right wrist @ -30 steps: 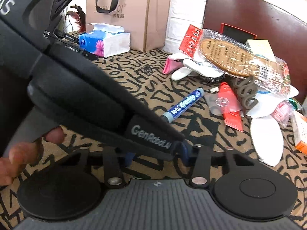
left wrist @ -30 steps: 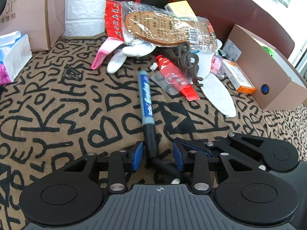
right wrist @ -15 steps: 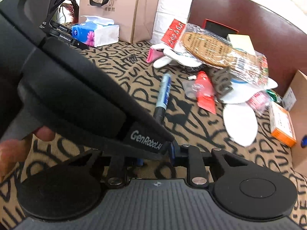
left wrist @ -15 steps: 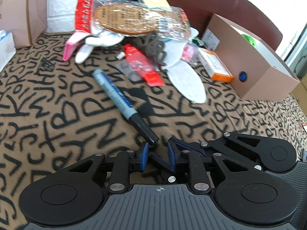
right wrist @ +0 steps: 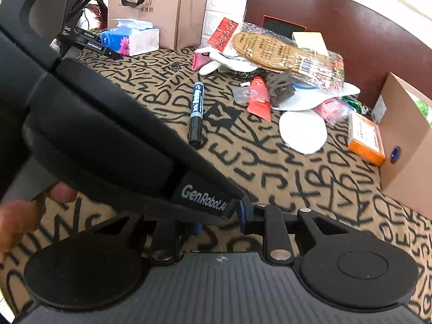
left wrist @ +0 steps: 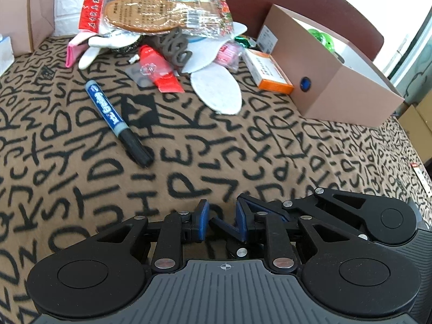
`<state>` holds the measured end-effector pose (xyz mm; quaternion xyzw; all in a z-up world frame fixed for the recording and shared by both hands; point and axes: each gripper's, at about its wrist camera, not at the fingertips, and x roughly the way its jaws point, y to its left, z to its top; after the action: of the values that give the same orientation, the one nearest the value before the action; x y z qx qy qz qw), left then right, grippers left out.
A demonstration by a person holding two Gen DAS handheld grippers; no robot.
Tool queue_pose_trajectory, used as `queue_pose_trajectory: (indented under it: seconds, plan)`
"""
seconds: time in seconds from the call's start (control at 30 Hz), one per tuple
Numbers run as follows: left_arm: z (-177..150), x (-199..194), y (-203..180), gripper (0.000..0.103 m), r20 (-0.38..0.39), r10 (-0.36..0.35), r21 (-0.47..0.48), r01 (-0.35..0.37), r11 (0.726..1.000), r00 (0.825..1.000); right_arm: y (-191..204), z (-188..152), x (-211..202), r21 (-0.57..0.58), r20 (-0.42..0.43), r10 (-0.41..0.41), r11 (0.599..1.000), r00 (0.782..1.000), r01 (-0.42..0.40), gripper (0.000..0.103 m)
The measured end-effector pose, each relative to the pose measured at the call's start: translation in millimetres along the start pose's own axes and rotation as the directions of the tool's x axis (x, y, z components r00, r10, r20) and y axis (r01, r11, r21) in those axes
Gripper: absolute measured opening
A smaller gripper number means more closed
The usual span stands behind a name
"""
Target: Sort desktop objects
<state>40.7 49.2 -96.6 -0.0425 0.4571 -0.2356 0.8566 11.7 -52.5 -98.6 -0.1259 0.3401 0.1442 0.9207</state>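
A blue marker (left wrist: 108, 108) with a black cap lies flat on the lettered cloth (left wrist: 243, 148), alone and untouched. My left gripper (left wrist: 222, 216) sits well short of it, with its blue pads a narrow gap apart and nothing between them. The right gripper's linkage (left wrist: 351, 216) lies close against its right side. In the right wrist view the marker (right wrist: 196, 105) lies ahead. My right gripper (right wrist: 219, 222) is open by a small gap and holds nothing. The left gripper's black housing (right wrist: 108, 135) crosses in front and hides most of the right gripper's left pad.
A heap at the back holds a bagged insole (left wrist: 151, 17), a red tube (left wrist: 159, 73), white insoles (left wrist: 216, 91) and an orange box (left wrist: 270, 73). An open pink carton (left wrist: 337, 89) stands at the right. A tissue pack (right wrist: 129, 37) and paper bag (right wrist: 156, 8) stand far left. A hand (right wrist: 16, 216) grips the left tool.
The marker stood between the left gripper's pads a second ago and now lies apart on the cloth. Both grippers drew back and to the right, and their jaws narrowed.
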Motion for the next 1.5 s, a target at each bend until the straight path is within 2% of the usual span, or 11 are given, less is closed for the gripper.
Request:
queue_pose_trajectory:
  seconds: [0.1, 0.17, 0.2, 0.27, 0.33, 0.63, 0.87, 1.17, 1.3, 1.37, 1.5]
  plan:
    - [-3.7, -5.9, -7.5, 0.041, 0.030, 0.026, 0.005, -0.026, 1.000, 0.999, -1.0, -5.4, -8.4, 0.001, 0.015, 0.006, 1.000, 1.000, -0.006, 0.030]
    - [-2.5, -10.2, -6.8, 0.061, 0.054, 0.043, -0.006, -0.043, 0.999, 0.998, -0.9, -5.8, -10.4, -0.002, 0.039, 0.010, 1.000, 0.999, -0.010, 0.031]
    - [-0.4, -12.7, -4.3, 0.072, 0.071, 0.053, -0.021, -0.052, 0.998, 0.996, -1.1, -5.6, -10.6, -0.006, 0.051, 0.013, 1.000, 0.999, -0.013, 0.042]
    - [5.5, -18.7, 4.7, 0.078, 0.110, 0.082, -0.062, -0.075, 0.995, 0.991, 1.4, -3.7, -10.2, -0.018, 0.073, 0.012, 1.000, 0.997, -0.011, 0.068]
    - [12.1, -23.0, 16.0, 0.085, 0.132, 0.098, -0.098, -0.085, 0.992, 0.986, 4.7, -0.2, -6.1, -0.050, 0.090, 0.009, 0.999, 0.996, -0.004, 0.069]
    - [43.2, -5.1, 88.2, 0.087, 0.076, 0.174, -0.274, -0.147, 0.950, 0.982, 19.9, 30.6, 33.9, -0.099, 0.107, 0.024, 0.995, 0.994, -0.013, 0.072]
    - [68.5, 9.4, 110.3, 0.087, 0.061, 0.193, -0.283, -0.168, 0.944, 0.979, 24.5, 58.4, 64.1, -0.108, 0.126, 0.018, 0.994, 0.992, -0.005, 0.070]
    - [88.1, 27.2, 118.8, 0.085, 0.011, 0.224, -0.245, -0.214, 0.945, 0.975, 23.9, 74.2, 95.6, -0.073, 0.097, 0.028, 0.997, 0.995, -0.021, 0.059]
    - [92.1, 31.4, 111.7, 0.073, -0.004, 0.280, -0.187, -0.276, 0.943, 0.960, 20.4, 77.1, 100.8, -0.050, 0.085, 0.046, 0.998, 0.995, -0.041, 0.044]
    - [91.1, 32.2, 107.2, 0.068, -0.003, 0.282, -0.165, -0.279, 0.946, 0.959, 19.3, 75.6, 98.9, -0.050, 0.079, 0.045, 0.998, 0.996, -0.041, 0.025]
    - [88.8, 32.5, 94.1, 0.034, -0.006, 0.268, -0.137, -0.267, 0.954, 0.963, 22.1, 71.4, 92.8, -0.080, 0.069, 0.027, 0.997, 0.997, -0.022, 0.023]
